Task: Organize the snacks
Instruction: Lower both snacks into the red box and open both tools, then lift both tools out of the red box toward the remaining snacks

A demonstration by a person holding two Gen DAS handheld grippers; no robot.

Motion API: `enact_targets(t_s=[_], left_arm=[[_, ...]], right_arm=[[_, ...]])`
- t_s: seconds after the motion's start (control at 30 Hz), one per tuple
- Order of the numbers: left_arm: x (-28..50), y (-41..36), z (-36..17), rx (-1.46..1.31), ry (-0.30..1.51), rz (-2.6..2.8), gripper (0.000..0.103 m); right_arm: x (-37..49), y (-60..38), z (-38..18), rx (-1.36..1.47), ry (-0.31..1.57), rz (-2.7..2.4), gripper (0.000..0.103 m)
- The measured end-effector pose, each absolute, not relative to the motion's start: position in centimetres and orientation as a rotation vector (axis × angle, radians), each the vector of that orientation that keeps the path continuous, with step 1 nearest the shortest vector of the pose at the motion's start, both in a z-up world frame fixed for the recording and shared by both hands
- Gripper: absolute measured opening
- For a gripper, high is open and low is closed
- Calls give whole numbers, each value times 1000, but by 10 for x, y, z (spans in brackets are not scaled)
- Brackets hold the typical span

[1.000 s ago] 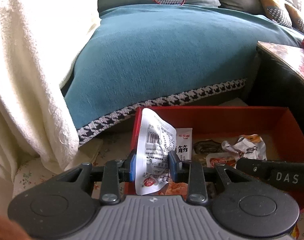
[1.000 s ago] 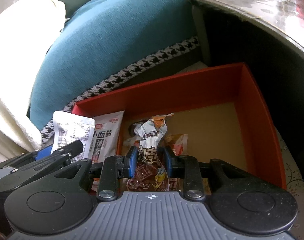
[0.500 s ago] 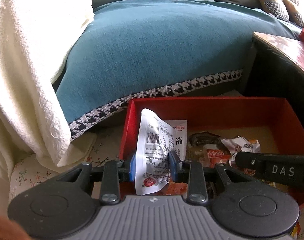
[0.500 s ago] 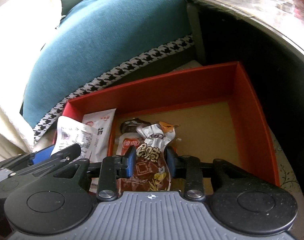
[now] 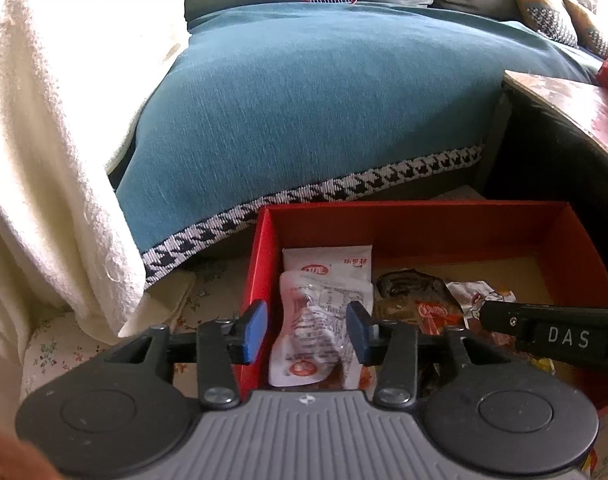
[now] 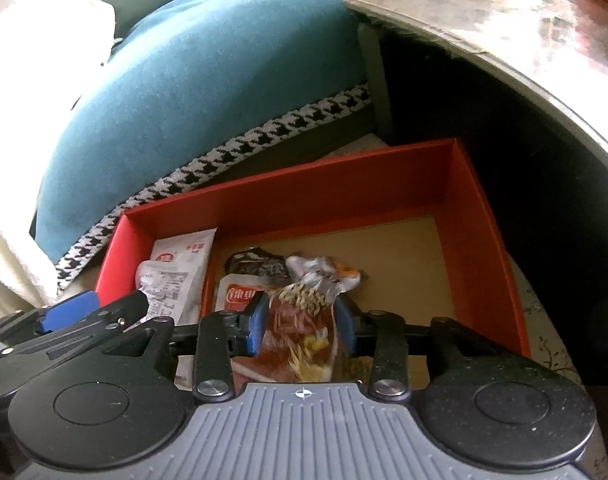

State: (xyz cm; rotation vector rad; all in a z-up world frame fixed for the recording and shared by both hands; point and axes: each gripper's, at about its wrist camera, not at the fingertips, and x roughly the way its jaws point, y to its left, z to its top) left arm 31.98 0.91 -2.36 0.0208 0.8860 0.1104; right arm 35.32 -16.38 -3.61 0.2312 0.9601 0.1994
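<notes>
Snack packets lie in the red box, lower centre of both views. Left gripper: jaws spread, released; white packet lies loose between them, long axis running away from the claw, by the box's left wall. Right gripper: jaws apart, brown packet between them; grip cannot be told. It points away too.

The right half of the box floor is bare cardboard, open from above; packets crowd its left half; a table edge overhangs the far right corner (dark gap beneath); the sofa stands just behind the back wall.
</notes>
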Motion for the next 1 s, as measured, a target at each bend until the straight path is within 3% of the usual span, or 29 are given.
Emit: enact_targets(t_s=[1.0], left_arm=[[289,12,8,-27,839,82,42]], right_arm=[[322,-157,-13,186,940,221,56]])
